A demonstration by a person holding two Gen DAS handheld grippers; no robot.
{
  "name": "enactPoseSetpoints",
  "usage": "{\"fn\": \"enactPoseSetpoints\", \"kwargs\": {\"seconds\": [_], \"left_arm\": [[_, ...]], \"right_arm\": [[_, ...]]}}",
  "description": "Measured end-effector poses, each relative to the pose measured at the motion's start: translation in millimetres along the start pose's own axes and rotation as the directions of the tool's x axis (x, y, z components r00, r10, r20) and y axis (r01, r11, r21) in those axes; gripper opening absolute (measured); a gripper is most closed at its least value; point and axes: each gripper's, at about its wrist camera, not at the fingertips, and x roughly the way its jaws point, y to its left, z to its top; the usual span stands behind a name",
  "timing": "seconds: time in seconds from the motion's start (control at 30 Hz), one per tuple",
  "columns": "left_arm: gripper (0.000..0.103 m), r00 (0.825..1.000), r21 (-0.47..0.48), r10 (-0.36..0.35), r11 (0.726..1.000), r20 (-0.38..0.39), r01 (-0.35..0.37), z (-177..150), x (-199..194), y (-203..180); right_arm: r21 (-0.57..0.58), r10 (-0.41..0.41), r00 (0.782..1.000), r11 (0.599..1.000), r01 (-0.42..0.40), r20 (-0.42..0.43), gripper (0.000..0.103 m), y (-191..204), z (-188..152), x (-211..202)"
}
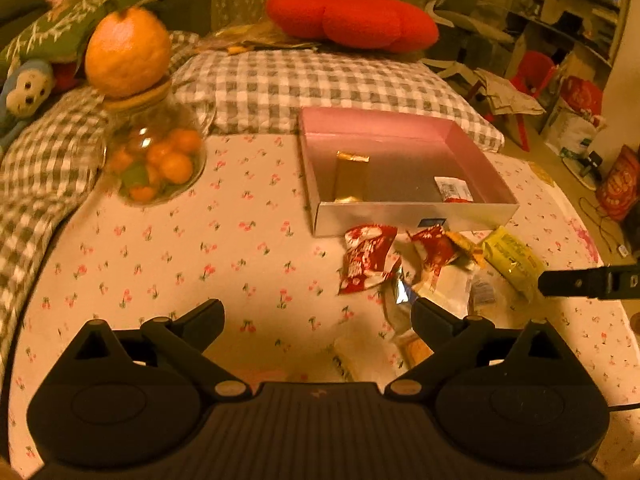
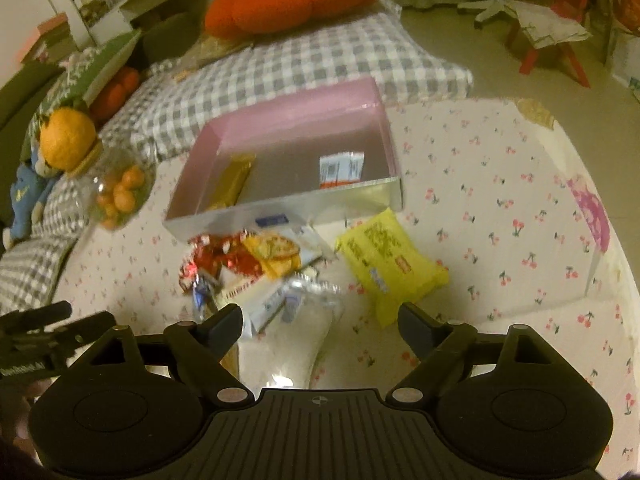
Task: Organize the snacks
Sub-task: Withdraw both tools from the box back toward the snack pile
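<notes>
A pink box (image 1: 384,126) (image 2: 288,106) stands on the cherry-print cloth. It holds a gold bar (image 1: 351,176) (image 2: 234,180) and a white-and-red packet (image 1: 454,190) (image 2: 342,168). A heap of snacks lies in front of it: a red packet (image 1: 366,256) (image 2: 212,254), a yellow packet (image 1: 512,262) (image 2: 386,256), an orange cracker packet (image 2: 274,254) and white wrappers (image 2: 298,320). My left gripper (image 1: 318,314) is open and empty, left of the heap. My right gripper (image 2: 320,320) is open and empty above the white wrappers; its finger shows in the left wrist view (image 1: 588,280).
A glass jar of small oranges (image 1: 154,160) (image 2: 116,192) with a big orange on its lid (image 1: 128,52) stands left of the box. A checked pillow (image 1: 320,84) and a red cushion (image 1: 352,14) lie behind. The cloth's right edge (image 2: 600,248) drops to the floor.
</notes>
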Motion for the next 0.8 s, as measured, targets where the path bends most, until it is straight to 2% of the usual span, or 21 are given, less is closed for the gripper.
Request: {"fn": "enactPoseSetpoints", "kwargs": {"seconds": [0.23, 0.57, 0.8], "left_arm": [[0.100, 1.000, 0.013, 0.002, 1.000, -0.004, -0.002, -18.7, -3.2, 10.8], [0.099, 0.999, 0.019, 0.010, 1.000, -0.048, -0.009, -32.4, -1.9, 27.8], [0.091, 0.993, -0.040, 0.005, 0.999, -0.116, -0.009, -36.4, 6.9, 42.4]], "right_arm": [[-0.013, -0.015, 1.000, 1.000, 0.015, -0.011, 0.087, 1.9, -9.3, 5.7], [-0.028, -0.007, 0.999, 1.000, 0.005, -0.049, 0.087, 11.6, -13.7, 16.4], [-0.021, 0.005, 0.997, 1.000, -0.006, -0.081, 0.087, 16.8, -14.5, 23.3]]}}
